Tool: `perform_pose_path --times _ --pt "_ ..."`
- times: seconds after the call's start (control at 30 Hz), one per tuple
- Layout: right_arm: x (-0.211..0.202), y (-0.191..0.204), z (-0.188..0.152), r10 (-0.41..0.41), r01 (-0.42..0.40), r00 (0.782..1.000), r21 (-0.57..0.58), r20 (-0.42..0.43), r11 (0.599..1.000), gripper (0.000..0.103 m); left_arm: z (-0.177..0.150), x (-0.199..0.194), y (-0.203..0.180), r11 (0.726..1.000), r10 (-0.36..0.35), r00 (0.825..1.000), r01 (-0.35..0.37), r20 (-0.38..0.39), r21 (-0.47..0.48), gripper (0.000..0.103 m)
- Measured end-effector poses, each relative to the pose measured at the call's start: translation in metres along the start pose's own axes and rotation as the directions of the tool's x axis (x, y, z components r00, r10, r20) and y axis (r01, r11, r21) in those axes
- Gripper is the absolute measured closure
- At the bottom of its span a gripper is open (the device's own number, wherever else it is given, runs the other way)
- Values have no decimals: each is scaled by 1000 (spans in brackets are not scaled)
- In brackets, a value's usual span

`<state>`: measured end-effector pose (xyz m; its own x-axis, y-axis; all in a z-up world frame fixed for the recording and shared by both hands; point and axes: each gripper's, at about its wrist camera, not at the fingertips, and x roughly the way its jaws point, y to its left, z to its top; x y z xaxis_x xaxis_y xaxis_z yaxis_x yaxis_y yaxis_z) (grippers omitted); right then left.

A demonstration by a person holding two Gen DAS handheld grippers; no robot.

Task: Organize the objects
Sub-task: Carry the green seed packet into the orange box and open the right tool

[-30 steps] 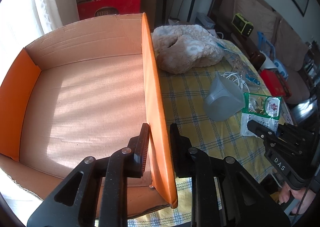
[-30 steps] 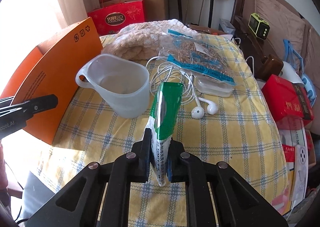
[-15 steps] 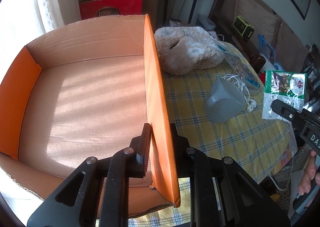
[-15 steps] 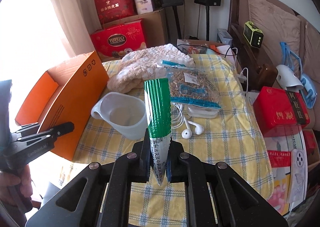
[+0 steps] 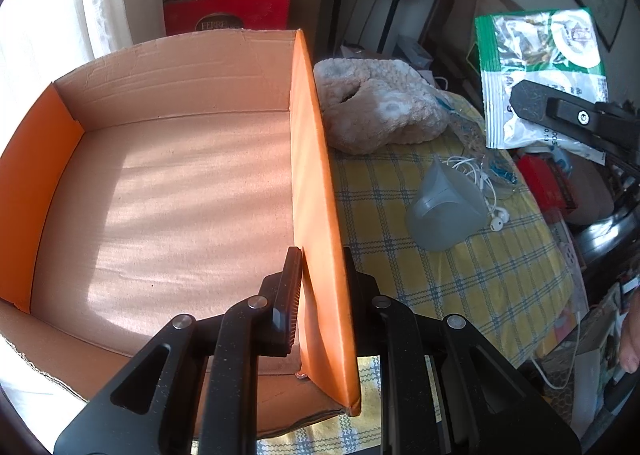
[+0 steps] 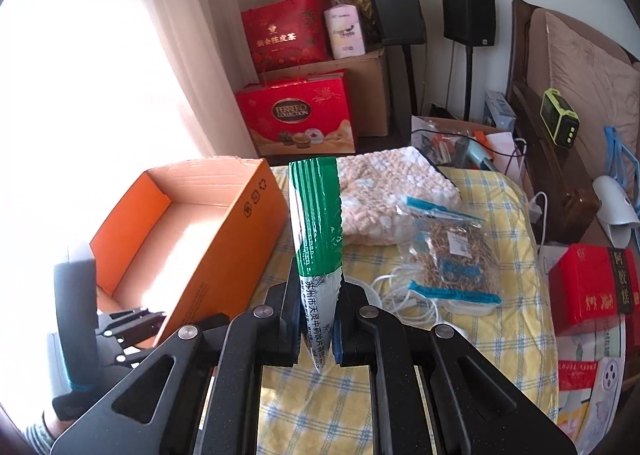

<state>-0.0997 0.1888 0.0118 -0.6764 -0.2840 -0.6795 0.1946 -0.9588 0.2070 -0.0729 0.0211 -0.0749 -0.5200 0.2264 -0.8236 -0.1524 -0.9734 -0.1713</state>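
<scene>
My left tongs (image 5: pixel 320 287) pinched the box (image 5: pixel 312 191) wall; right tongs (image 6: pixel 318 319) held the packet (image 6: pixel 318 239) aloft. Next: carry over box, prob. empty, release.

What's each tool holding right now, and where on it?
Left tool: clamped on the orange box's side wall, near its corner. Right tool: pinching the green-and-white packet by its bottom edge.

"FERRERO COLLECTION" stands on the red gift bag (image 6: pixel 297 118) far ahead of the right gripper; behind it a taller red bag (image 6: pixel 286 33) carries gold Chinese characters.
</scene>
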Motion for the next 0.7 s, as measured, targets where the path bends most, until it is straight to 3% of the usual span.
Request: perform_pose_path --times 0.4,0.7 --pt "47 46 32 218 -220 975 -78 -33 972 93 -3 -3 7 998 -29 999 30 25 -52 85" --pt "75 65 39 311 -319 946 -101 -94 942 90 -3 -5 15 997 -21 999 23 30 -72 79"
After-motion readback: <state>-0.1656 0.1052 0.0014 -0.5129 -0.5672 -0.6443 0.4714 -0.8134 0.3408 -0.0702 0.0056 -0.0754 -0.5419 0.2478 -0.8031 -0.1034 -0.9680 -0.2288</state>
